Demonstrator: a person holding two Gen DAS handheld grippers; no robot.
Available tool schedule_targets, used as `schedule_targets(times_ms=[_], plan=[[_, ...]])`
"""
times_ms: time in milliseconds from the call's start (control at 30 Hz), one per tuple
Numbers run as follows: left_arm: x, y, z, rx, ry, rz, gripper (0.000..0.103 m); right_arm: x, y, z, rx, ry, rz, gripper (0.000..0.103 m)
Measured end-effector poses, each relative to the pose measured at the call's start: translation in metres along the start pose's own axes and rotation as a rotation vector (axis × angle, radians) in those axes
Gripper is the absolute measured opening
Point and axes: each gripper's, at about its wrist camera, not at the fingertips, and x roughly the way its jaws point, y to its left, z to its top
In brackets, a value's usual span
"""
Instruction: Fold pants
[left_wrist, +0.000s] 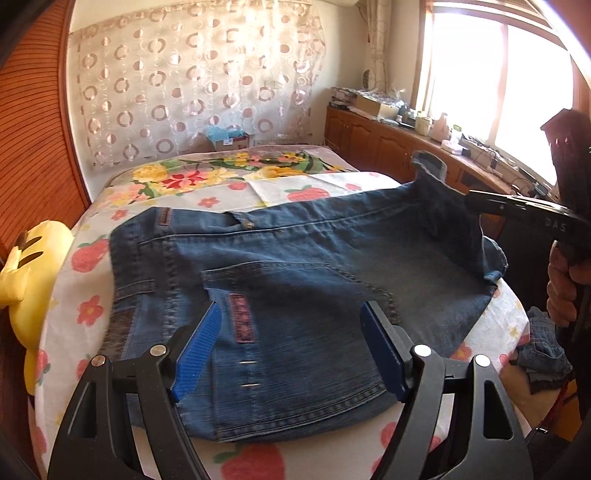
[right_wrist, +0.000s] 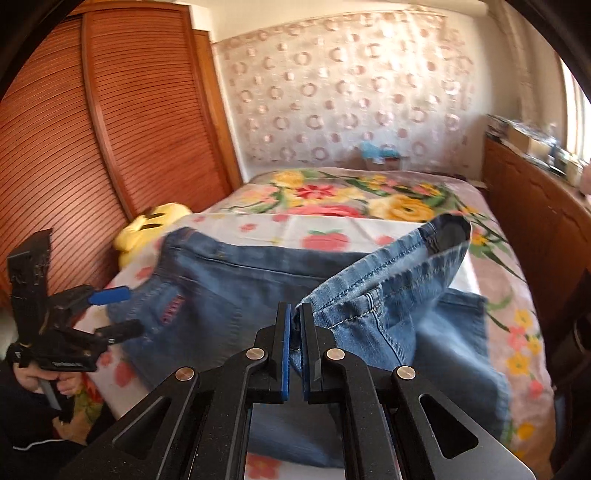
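Observation:
Blue jeans (left_wrist: 295, 258) lie flat on the bed, waistband to the left and back pocket facing up. My left gripper (left_wrist: 293, 314) hovers open just above the pocket area with nothing between its blue pads. In the right wrist view the left gripper (right_wrist: 127, 312) stands at the jeans' (right_wrist: 229, 280) left edge. My right gripper (right_wrist: 294, 314) is shut on the hem of a trouser leg (right_wrist: 406, 266), which is lifted off the bed and curls up over the rest of the jeans. From the left wrist view the right gripper (left_wrist: 480, 203) holds that raised leg end (left_wrist: 439, 199) at the right.
The bed (left_wrist: 221, 173) has a floral and strawberry sheet. A yellow plush toy (left_wrist: 33, 266) lies at its left edge by a louvred wooden wardrobe (right_wrist: 92, 147). A wooden cabinet (left_wrist: 388, 140) runs under the window on the right. More clothes (left_wrist: 543, 354) are heaped at the bed's right.

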Motion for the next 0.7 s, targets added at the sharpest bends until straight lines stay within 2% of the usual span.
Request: schedule_targets(times_ms=[67,167,200,267,333,467,700], plan=[[-0.002,0.006,-0.001,-0.012,0.001,0.008,0.078,0.007,0.019,0.004,-0.024,0.008,0.055,0.004],[-0.001,0.014,-0.002,-0.022,0.005,0.013,0.078,0.013,0.025,0.005,-0.037,0.025,0.083,0.005],[-0.001,0.015,-0.002,-0.023,0.006,0.014,0.078,0.013,0.024,0.004,-0.041,0.029,0.076,0.006],[0.000,0.015,-0.002,-0.024,0.009,0.013,0.078,0.017,0.019,0.006,-0.046,0.047,0.051,0.020],[0.002,0.015,-0.001,-0.025,0.011,0.009,0.078,0.013,0.009,0.006,-0.032,0.044,0.034,0.028],[0.009,0.008,0.003,-0.017,0.020,-0.008,0.078,0.005,0.008,0.006,-0.006,0.032,-0.009,0.029],[0.030,-0.013,0.022,0.018,0.026,-0.043,0.078,0.000,-0.013,-0.016,0.063,0.062,-0.064,0.030]])
